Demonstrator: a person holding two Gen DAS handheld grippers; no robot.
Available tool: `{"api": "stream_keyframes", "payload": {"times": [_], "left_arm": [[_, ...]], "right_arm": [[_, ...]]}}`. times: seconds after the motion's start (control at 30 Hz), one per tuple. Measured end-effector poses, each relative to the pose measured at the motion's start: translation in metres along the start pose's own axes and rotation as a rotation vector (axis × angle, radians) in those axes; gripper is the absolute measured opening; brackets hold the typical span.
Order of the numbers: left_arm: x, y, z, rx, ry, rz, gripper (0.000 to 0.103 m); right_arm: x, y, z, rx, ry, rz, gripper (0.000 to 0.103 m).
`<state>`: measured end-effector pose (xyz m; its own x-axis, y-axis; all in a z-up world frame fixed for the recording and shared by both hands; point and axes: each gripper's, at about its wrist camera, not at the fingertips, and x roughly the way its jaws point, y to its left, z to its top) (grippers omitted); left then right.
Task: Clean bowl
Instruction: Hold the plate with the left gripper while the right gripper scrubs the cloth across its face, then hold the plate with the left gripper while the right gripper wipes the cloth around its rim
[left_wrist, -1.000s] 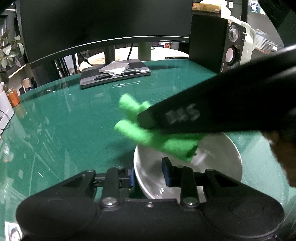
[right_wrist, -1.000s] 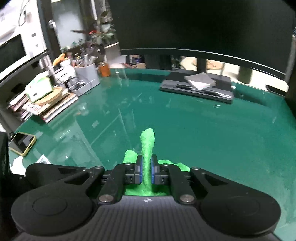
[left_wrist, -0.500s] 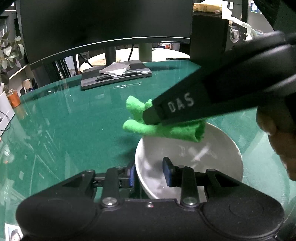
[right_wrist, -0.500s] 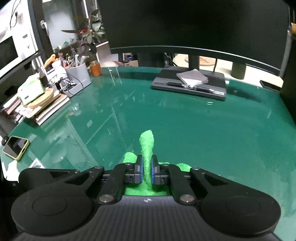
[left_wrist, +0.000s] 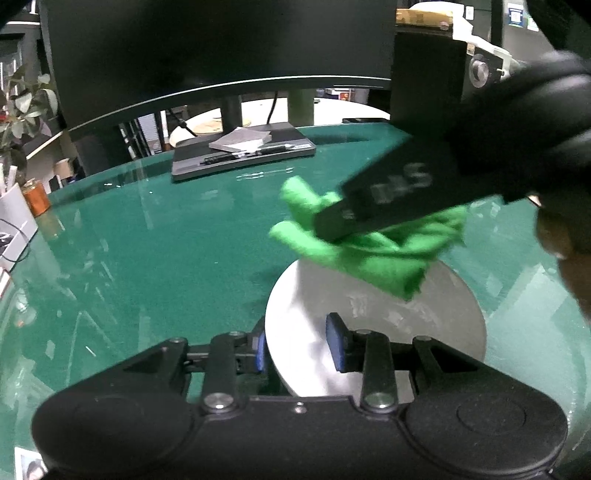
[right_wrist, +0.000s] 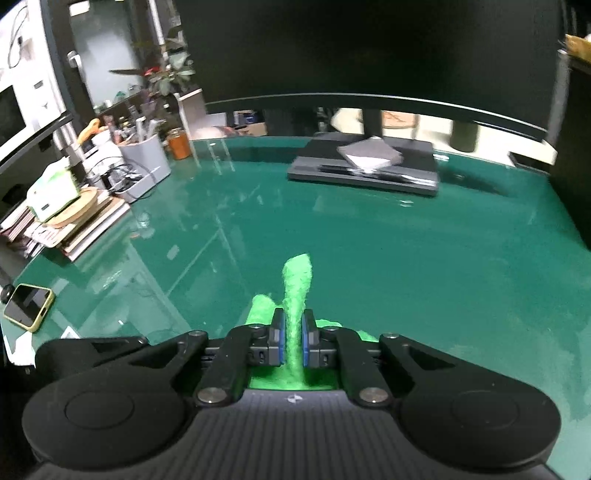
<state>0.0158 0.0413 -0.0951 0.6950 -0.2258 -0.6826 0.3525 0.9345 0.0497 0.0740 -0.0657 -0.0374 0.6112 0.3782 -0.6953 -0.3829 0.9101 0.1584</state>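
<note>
A shiny metal bowl (left_wrist: 388, 317) sits on the green glass table (left_wrist: 147, 258) right in front of my left gripper (left_wrist: 297, 350). Its jaws straddle the bowl's near left rim, one pad outside and one inside, holding it. My right gripper (left_wrist: 332, 225) reaches in from the upper right, shut on a bright green cloth (left_wrist: 384, 258). The cloth hangs over the bowl's far rim. In the right wrist view the cloth (right_wrist: 297, 280) sticks up between the shut pads of that gripper (right_wrist: 293, 338); the bowl is hidden there.
A dark monitor (left_wrist: 221, 48) spans the back, with a grey tray (left_wrist: 243, 158) holding a notepad and pen beneath it. A black speaker (left_wrist: 428, 81) stands back right. At the left edge lie a phone (right_wrist: 27, 306), stacked books (right_wrist: 74, 229), an organiser (right_wrist: 144, 166) and an orange jar (right_wrist: 179, 144).
My right gripper lifted the green cloth out of the bowl's left side and carried it up and right toward the far rim. The left gripper and bowl stayed put.
</note>
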Motion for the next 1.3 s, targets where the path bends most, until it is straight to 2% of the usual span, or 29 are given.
{"api": "stream_keyframes", "payload": {"times": [0.33, 0.6, 0.93, 1.17, 1.3], "left_arm": [[-0.001, -0.001, -0.001, 0.005, -0.005, 0.006, 0.033], [0.001, 0.0, 0.0, -0.003, -0.004, 0.026, 0.033], [0.0, -0.004, -0.001, 0.008, -0.008, 0.031, 0.033], [0.003, -0.003, 0.0, -0.003, -0.005, 0.052, 0.033], [0.003, -0.003, 0.0, -0.012, -0.006, 0.057, 0.033]], "right_arm": [[-0.022, -0.02, -0.014, 0.047, 0.01, -0.038, 0.009], [-0.008, -0.015, -0.003, 0.045, 0.006, -0.019, 0.012], [-0.029, -0.03, -0.027, 0.095, 0.047, -0.04, 0.012], [-0.017, -0.028, -0.016, 0.088, 0.016, -0.031, 0.014], [-0.028, -0.037, -0.023, 0.112, 0.003, -0.027, 0.012]]}}
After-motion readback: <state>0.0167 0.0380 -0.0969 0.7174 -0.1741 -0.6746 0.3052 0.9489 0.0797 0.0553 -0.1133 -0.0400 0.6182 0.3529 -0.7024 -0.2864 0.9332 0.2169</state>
